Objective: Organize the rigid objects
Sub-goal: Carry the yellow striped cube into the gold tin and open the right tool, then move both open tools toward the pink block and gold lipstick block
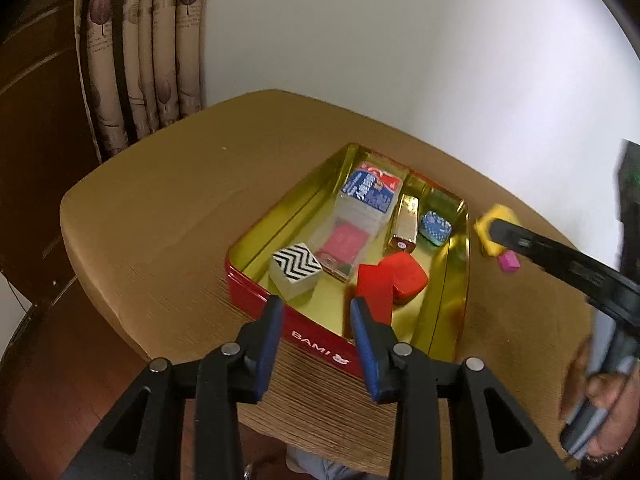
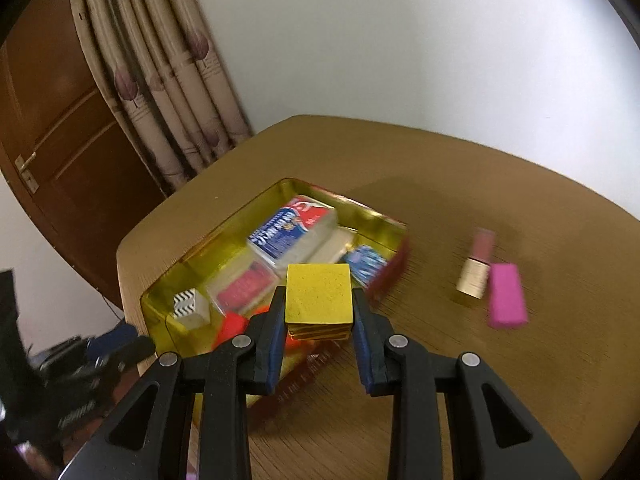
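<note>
Two loose things, lipstick and pink block, lie touching.

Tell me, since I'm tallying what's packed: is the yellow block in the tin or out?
Out. The right gripper holds the yellow block between its pads, above the red tin's edge, not resting inside.

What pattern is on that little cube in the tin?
Black-and-white zigzag cube: chevron stripes, clearest in the left wrist view.

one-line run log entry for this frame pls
left gripper: open, empty, over tin | right gripper: shut on yellow block | pink block, lipstick: on table
</note>
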A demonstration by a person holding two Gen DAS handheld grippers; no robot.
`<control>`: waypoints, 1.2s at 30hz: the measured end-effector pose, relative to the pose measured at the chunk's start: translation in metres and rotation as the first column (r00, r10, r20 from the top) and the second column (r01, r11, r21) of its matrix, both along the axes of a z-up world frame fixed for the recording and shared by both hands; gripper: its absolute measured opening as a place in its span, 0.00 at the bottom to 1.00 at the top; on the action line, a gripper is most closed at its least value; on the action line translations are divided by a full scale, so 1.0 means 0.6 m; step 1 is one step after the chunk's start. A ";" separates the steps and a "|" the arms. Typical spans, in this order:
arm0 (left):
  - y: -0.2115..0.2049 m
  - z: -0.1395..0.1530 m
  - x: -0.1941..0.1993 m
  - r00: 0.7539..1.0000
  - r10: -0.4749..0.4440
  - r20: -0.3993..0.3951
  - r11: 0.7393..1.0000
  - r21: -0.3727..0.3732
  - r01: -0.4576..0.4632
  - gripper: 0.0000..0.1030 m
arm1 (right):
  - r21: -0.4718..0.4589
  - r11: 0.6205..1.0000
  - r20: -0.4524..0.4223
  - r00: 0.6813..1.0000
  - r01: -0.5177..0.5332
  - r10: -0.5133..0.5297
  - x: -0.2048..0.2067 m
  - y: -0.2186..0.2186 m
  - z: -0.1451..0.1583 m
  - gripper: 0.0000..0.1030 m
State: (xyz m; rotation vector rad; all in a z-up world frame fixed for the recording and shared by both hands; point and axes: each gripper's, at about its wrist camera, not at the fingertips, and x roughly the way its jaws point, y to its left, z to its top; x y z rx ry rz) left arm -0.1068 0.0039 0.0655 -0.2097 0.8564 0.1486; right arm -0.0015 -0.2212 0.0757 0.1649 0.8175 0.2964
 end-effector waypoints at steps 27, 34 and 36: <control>0.001 0.003 -0.001 1.000 -0.025 -0.003 0.998 -0.059 0.024 0.36 | -0.061 0.997 -0.011 0.999 0.042 -0.042 0.059 0.029 -0.050 0.29; -0.009 0.002 -0.004 0.999 -0.039 0.008 0.999 -0.021 0.039 0.36 | -0.102 0.976 0.086 0.979 0.193 -0.184 -0.017 -0.080 -0.036 0.29; -0.016 0.001 -0.005 0.999 -0.049 0.007 0.999 -0.009 0.049 0.36 | -0.161 0.955 0.088 0.967 0.250 -0.238 -0.037 -0.121 -0.052 0.29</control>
